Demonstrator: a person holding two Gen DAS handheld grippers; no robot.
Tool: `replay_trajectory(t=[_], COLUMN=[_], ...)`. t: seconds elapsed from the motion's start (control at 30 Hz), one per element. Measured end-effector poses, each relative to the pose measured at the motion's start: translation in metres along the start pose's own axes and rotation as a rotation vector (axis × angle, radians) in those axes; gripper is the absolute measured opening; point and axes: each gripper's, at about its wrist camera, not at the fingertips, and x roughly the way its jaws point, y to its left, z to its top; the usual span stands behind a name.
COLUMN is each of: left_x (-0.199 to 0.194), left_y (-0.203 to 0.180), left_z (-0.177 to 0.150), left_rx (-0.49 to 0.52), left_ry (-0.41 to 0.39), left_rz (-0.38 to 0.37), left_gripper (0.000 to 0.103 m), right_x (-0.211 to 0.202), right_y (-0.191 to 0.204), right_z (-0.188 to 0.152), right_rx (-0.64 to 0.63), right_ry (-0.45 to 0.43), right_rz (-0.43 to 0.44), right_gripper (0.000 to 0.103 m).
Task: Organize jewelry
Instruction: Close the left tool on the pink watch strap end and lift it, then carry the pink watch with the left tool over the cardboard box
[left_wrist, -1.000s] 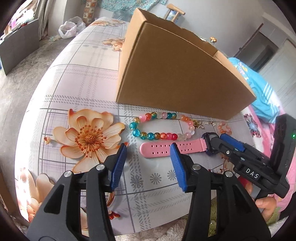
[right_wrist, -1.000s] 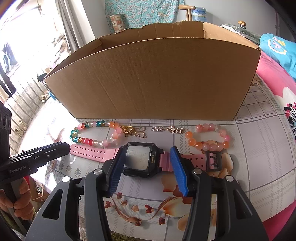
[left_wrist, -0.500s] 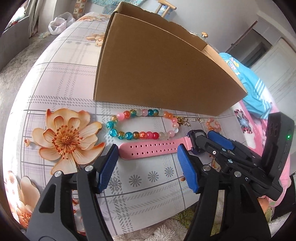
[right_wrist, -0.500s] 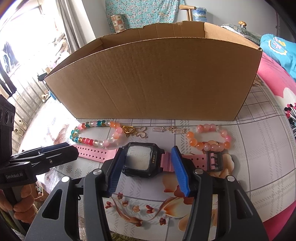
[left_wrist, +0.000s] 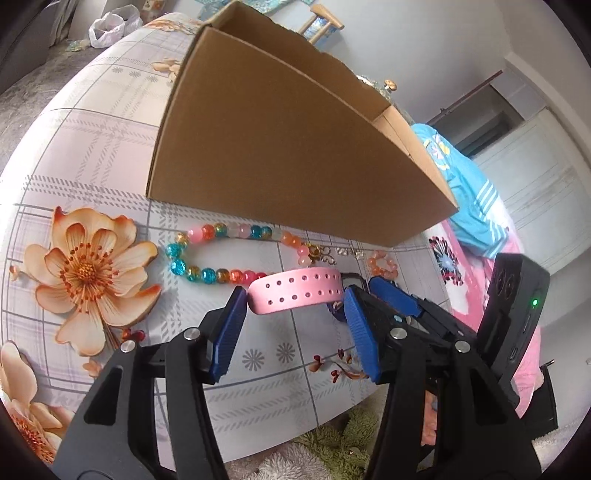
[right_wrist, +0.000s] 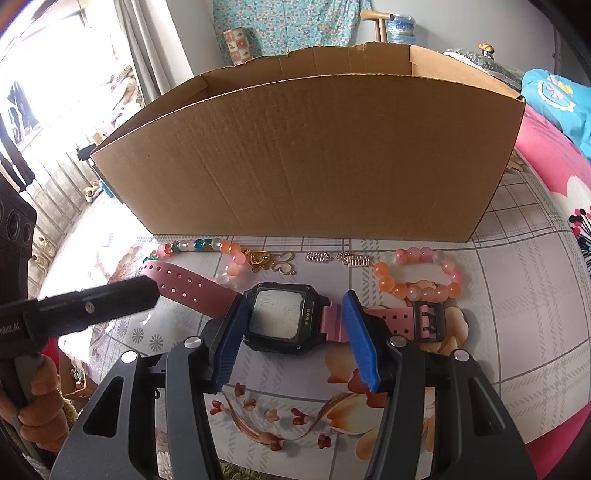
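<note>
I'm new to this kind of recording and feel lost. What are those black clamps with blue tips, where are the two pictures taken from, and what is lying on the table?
There is no machine here: a person holds a hand-held clamp, called a gripper, in each hand. Each carries a wide-angle camera looking along its two blue fingers, so each picture is one gripper's own view.

In the left view, the left gripper has the free end of the pink watch strap between its fingers, and its jaws are closing. In the right view, the right gripper straddles the black watch; whether it is clamped I cannot tell.

On the flowered tablecloth lie a multicoloured bead bracelet, an orange and pink bead bracelet and small metal charms, all in front of an open cardboard box.
</note>
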Motion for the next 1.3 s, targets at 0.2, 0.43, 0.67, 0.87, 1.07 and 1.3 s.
replay_trajectory(t=[0.2, 0.43, 0.67, 0.87, 1.07, 1.3], left_x=[0.005, 0.005, 0.005, 0.007, 0.009, 0.003], left_y=[-0.007, -0.011, -0.018, -0.017, -0.024, -0.031], left_z=[0.008, 0.012, 0.017, 0.020, 0.019, 0.008], left_rx=[-0.015, -0.002, 0.025, 0.018, 0.061, 0.140], left_ry=[-0.010, -0.019, -0.023, -0.034, -0.066, -0.074], left_rz=[-0.007, -0.014, 0.003, 0.017, 0.101, 0.168], left_gripper=[0.044, 0.037, 0.038, 0.035, 0.017, 0.013], right_x=[0.000, 0.000, -0.001, -0.003, -0.003, -0.009], right_y=[-0.001, -0.001, -0.001, -0.001, 0.002, 0.004], right_z=[-0.001, 0.000, -0.001, -0.003, -0.003, -0.006], right_rx=[-0.006, -0.012, -0.019, -0.027, -0.040, -0.074], right_ry=[0.002, 0.002, -0.002, -0.007, -0.006, -0.001], right_rz=[0.001, 0.001, 0.000, -0.001, -0.004, 0.009], right_gripper=[0.053, 0.053, 0.053, 0.053, 0.054, 0.054])
